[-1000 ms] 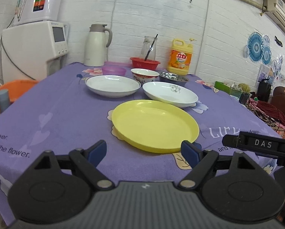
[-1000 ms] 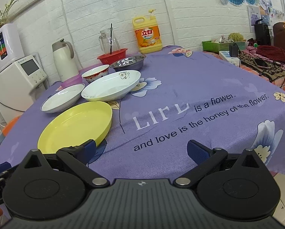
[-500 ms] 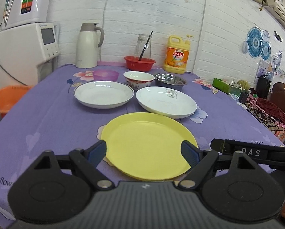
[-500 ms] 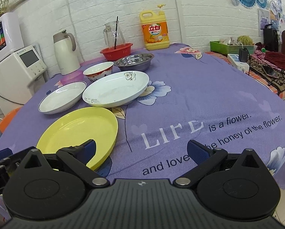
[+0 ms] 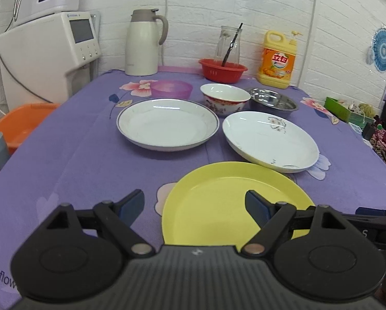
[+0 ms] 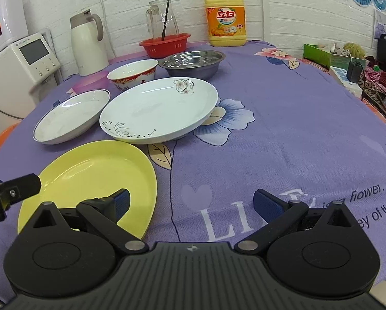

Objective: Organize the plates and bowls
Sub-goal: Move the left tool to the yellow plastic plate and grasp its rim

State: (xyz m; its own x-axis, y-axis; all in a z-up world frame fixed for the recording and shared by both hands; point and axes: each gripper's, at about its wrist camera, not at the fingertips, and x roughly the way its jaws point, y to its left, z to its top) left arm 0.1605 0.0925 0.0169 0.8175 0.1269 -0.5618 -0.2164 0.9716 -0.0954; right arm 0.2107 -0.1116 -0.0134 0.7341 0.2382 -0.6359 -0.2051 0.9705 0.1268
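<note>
While both sets of jaws stand wide with nothing between them, the left gripper (image 5: 194, 205) hangs low in the left wrist view, its right pad over the yellow plate (image 5: 234, 204), its left pad over the purple cloth of the desk (image 5: 77, 155). The right gripper (image 6: 191, 202) sits at the bottom of its view, left pad above the yellow plate's rim, right pad over bare cloth. Beyond the yellow plate, mid-frame: blue-rimmed white plate (image 5: 167, 126) left, flower-print white plate (image 5: 270, 139) right, apart from each other. Behind them a red-patterned bowl (image 5: 225, 98), steel bowl (image 5: 273, 102) just beside it, purple bowl (image 5: 171, 89) to the left. Along the wall, upper frame: thermos (image 5: 144, 44), red basket (image 5: 222, 69), detergent bottle (image 5: 278, 60).
</note>
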